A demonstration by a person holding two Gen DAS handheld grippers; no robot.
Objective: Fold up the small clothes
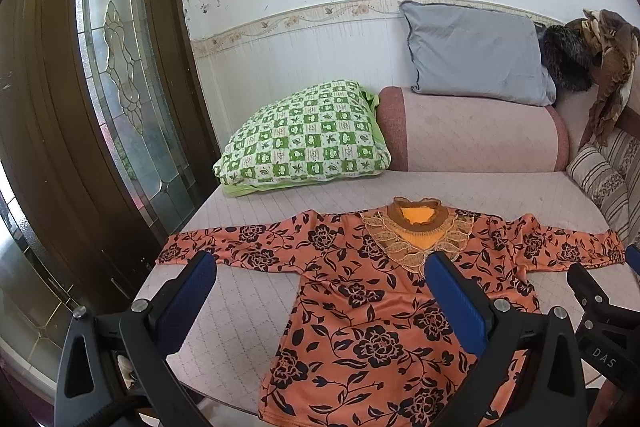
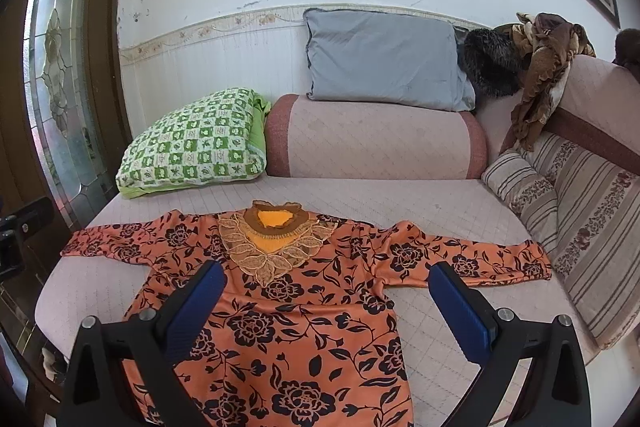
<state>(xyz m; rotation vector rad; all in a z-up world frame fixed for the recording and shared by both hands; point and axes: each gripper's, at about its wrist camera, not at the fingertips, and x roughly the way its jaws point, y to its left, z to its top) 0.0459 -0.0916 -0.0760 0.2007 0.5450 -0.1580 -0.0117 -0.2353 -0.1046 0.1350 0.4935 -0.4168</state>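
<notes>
An orange blouse with black flowers (image 1: 360, 307) (image 2: 304, 315) lies flat, front up, on the quilted pink sofa seat (image 1: 248, 307) (image 2: 452, 207). Both sleeves are spread out sideways and the gold lace collar points away from me. My left gripper (image 1: 320, 265) hovers open above the blouse's left half, its blue pads wide apart and holding nothing. My right gripper (image 2: 326, 277) hovers open above the blouse's chest, also holding nothing. The tip of the right gripper (image 1: 600, 291) shows at the right edge of the left wrist view.
A green checked pillow (image 1: 304, 143) (image 2: 196, 143) lies at the back left. A pink bolster (image 1: 472, 131) (image 2: 372, 139) with a grey pillow (image 1: 476, 55) (image 2: 384, 59) stands behind. Striped cushions (image 2: 580, 219) line the right side. A dark wooden door with glass (image 1: 116, 75) is at the left.
</notes>
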